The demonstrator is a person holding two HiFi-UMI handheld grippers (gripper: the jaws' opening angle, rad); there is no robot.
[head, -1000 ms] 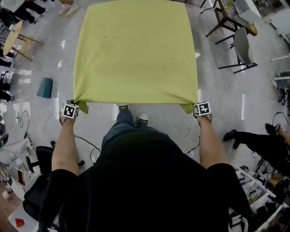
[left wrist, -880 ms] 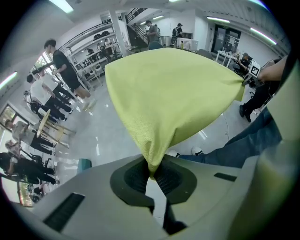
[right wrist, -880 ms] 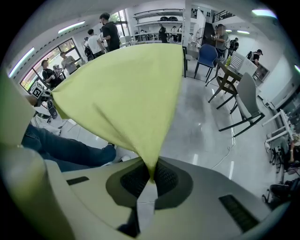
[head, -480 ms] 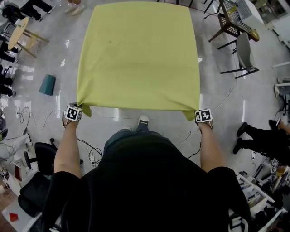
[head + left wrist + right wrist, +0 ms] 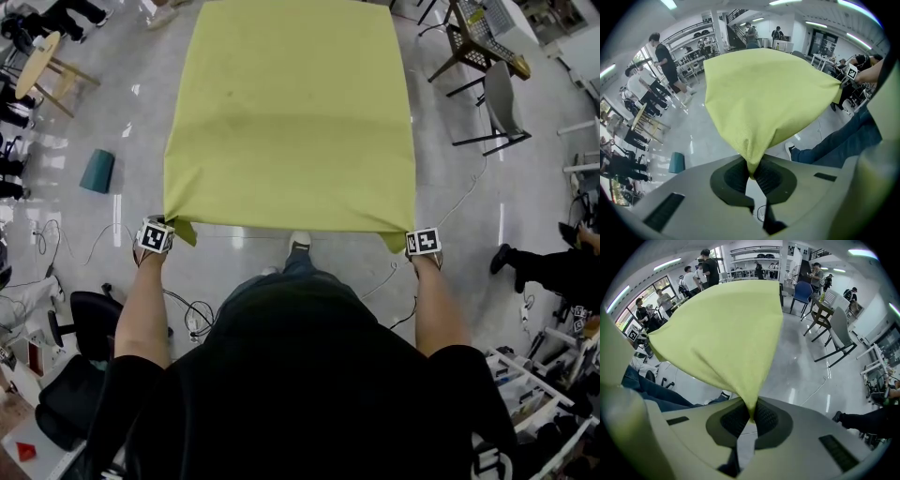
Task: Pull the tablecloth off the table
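At the 2 near corners, pinches the yellow-green fabric tablecloth tight in left gripper and right gripper, cloth stretching straight ahead.

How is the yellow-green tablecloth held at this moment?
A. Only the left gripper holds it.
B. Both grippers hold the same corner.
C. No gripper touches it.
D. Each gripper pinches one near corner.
D: the left gripper and the right gripper are each shut on a separate near corner of the tablecloth.

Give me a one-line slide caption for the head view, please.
Yellow-green tablecloth stretched flat, its two near corners clamped in the jaws of the left gripper and right gripper.
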